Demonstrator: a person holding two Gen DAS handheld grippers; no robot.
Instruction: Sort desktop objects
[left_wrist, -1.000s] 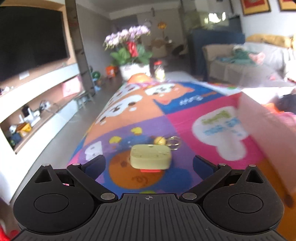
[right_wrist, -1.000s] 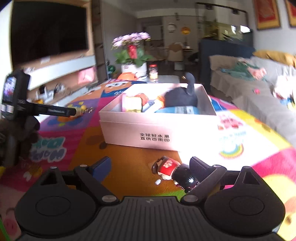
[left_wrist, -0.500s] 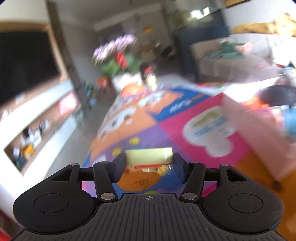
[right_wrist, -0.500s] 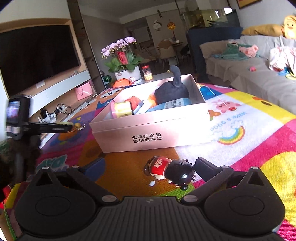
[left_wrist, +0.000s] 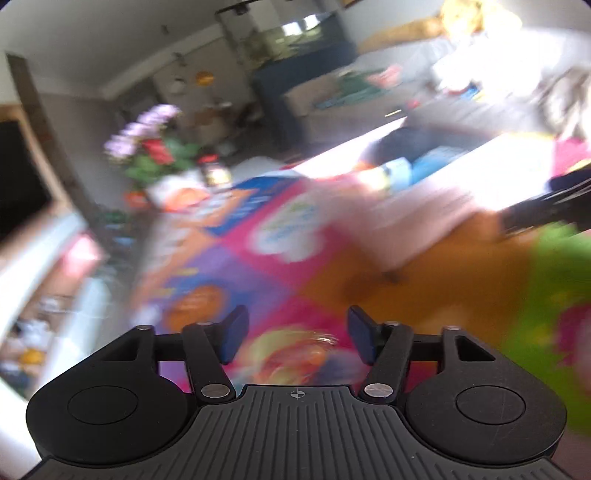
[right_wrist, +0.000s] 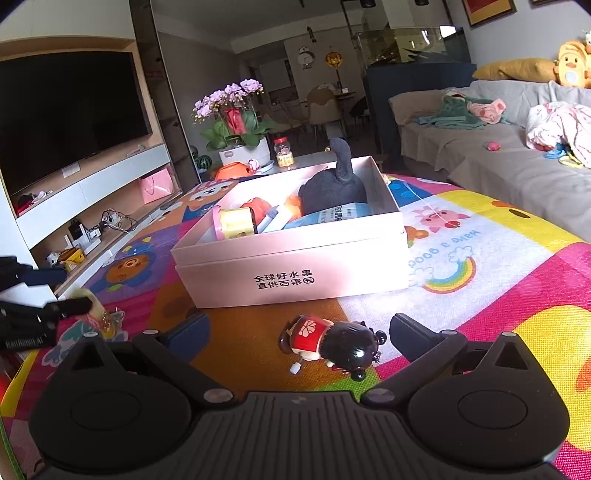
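The left wrist view is heavily blurred by motion. My left gripper (left_wrist: 293, 334) stands part open with nothing sharp between its pads; a yellowish blur (left_wrist: 291, 350) lies just below them. In the right wrist view the left gripper (right_wrist: 55, 291) shows at the left edge with a pale yellow-green keychain case (right_wrist: 98, 315) falling or hanging just under its fingers. My right gripper (right_wrist: 299, 332) is open around a red and black wind-up doll (right_wrist: 332, 345) lying on the mat. The pink box (right_wrist: 295, 273) holds several toys.
A colourful play mat (right_wrist: 498, 295) covers the table. A flower pot (right_wrist: 243, 155) and a jar (right_wrist: 284, 153) stand beyond the box. A TV unit is at the left, a grey sofa (right_wrist: 498, 166) at the right.
My left gripper closed on the yellow-green case, lifted it and swung right toward the box; now its jaws have spread and the case sits below them. The right gripper drew nearer the doll.
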